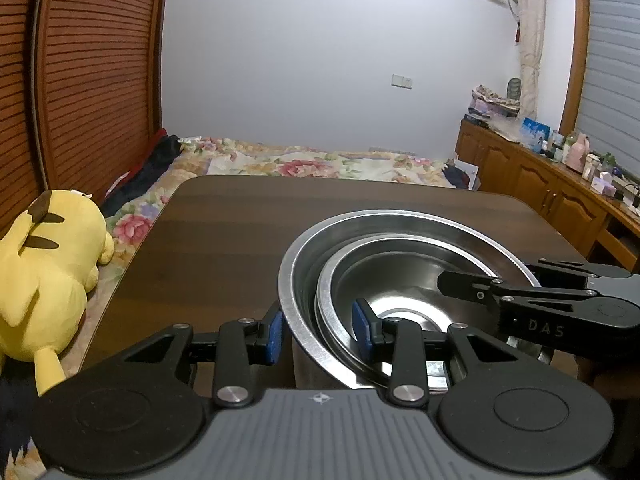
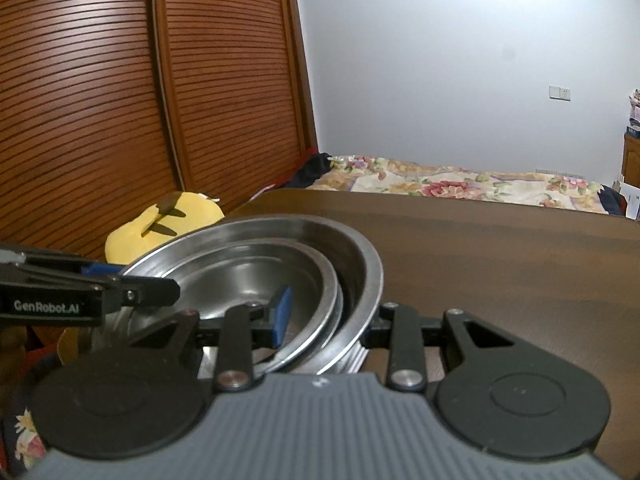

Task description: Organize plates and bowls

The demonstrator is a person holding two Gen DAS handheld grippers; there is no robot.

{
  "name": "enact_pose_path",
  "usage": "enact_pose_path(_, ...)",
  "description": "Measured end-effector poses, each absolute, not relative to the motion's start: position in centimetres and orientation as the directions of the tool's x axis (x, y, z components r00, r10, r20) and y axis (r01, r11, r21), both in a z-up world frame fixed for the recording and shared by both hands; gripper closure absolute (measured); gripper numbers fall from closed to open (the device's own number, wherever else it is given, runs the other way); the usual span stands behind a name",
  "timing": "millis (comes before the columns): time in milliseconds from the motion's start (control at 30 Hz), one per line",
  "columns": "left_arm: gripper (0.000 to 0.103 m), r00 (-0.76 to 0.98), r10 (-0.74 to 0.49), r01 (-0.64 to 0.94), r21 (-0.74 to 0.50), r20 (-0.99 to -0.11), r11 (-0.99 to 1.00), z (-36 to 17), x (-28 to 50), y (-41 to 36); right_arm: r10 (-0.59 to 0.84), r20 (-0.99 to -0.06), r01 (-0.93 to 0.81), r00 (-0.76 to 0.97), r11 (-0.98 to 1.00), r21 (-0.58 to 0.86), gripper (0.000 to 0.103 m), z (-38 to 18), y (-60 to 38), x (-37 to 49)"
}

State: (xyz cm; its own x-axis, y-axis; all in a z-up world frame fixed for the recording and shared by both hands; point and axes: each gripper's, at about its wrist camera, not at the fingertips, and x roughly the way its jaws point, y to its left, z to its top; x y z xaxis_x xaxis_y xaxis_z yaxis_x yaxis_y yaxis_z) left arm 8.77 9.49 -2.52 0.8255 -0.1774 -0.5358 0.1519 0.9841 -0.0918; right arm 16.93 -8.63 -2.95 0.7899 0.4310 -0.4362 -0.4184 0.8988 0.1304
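Your left gripper (image 1: 318, 332) straddles the near-left rims of the bowl stack: one blue pad (image 1: 275, 334) sits outside the big bowl (image 1: 304, 256), the other inside the small bowl (image 1: 400, 280). Jaws are set wide across both rims; whether the pads actually touch metal, I can't tell.

Your right gripper (image 2: 324, 320) does the same on the opposite side of the big bowl. One blue pad (image 2: 282, 312) is inside the small bowl (image 2: 240, 276), the other finger is hidden behind the big bowl's (image 2: 360, 264) outer wall. Jaws are spread wide over both rims; contact can't be confirmed here either.

Small bowl is nested in the big bowl, tilted and pushed off centre toward the grippers. Both are bare steel. A third rim seems to lie under the small one, too unclear to call.

Big bowl sits on the dark wood table (image 1: 224, 240), at the near edge, toward the table's right side in the left wrist view.

Left of the big bowl, off the table: a yellow plush (image 1: 44, 276). Behind it, slatted wooden doors (image 1: 92, 92).

Beyond the big bowl, past the table's far edge: a bed with a floral cover (image 1: 304, 162), then a plain wall.

Right of the big bowl, further back: wooden cabinets (image 1: 532, 176) with clutter on top.
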Motion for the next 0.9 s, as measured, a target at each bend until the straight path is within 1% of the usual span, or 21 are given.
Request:
enact_pose_path(233,0.067,0.826,-0.171,0.155,-0.075,-0.538,0.985,-3.2,9.0,9.5,0.426,-0.442,-0.414,0.79,0.901,0.129,0.068,-3.1,-8.5,17.3)
enact_pose_path(600,0.069,0.844,-0.158,0.145,-0.065,-0.512,0.987,-3.4,8.4,9.2,0.433,-0.437,-0.42,0.788,0.898,0.132,0.068,-3.8,-8.3,17.5)
enact_pose_path(667,0.069,0.848,-0.151,0.14,-0.061,-0.507,0.988,-3.6,8.3,9.1,0.438,-0.435,-0.424,0.787,0.896,0.137,0.063,-3.9,-8.4,17.5)
enact_pose_path(733,0.069,0.847,-0.149,0.136,-0.063,-0.51,0.989,-3.6,8.1,8.9,0.429,-0.431,-0.419,0.794,0.899,0.124,0.048,-3.9,-8.4,17.4)
enact_pose_path(800,0.069,0.846,-0.146,0.136,-0.057,-0.513,0.989,-3.6,8.1,8.7,0.418,-0.423,-0.408,0.804,0.905,0.118,0.037,-3.8,-8.8,17.2)
enact_pose_path(900,0.069,0.847,-0.143,0.133,-0.056,-0.513,0.99,-3.5,8.1,8.7,0.421,-0.409,-0.4,0.81,0.906,0.141,0.036,-3.4,-9.5,17.2)
